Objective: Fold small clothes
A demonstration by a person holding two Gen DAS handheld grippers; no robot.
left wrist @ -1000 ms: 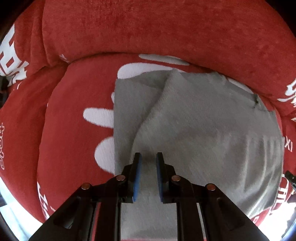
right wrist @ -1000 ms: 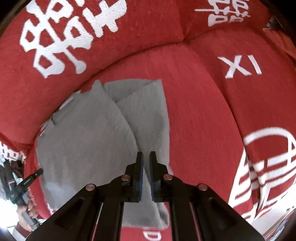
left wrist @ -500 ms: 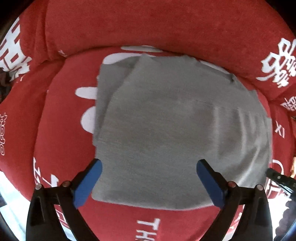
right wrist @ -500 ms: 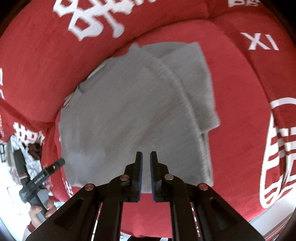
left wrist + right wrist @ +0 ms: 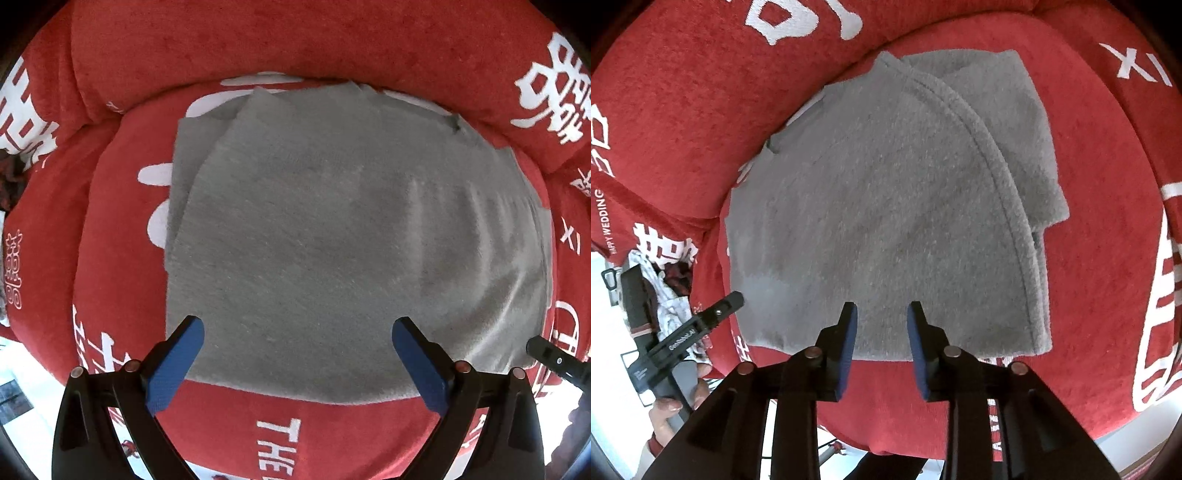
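A grey folded garment [image 5: 332,229] lies flat on a red sofa seat cushion [image 5: 122,236]; it also shows in the right wrist view [image 5: 886,206], with folded layers stacked along its right side. My left gripper [image 5: 295,332] is wide open and empty, above the garment's near edge. My right gripper [image 5: 881,314] is partly open and empty, just above the garment's near edge. The left gripper's tip [image 5: 724,306] shows at the garment's left corner in the right wrist view.
The red sofa backrest [image 5: 295,37] with white lettering rises behind the garment. The seat's front edge [image 5: 295,443] lies below the grippers. A pile of patterned clothes [image 5: 665,288] lies off the cushion's left side. The right gripper's tip [image 5: 546,354] shows at right.
Both grippers let go of the garment and pulled back toward the seat's front edge. The left opened wide; the right opened just now. The garment now lies flat.
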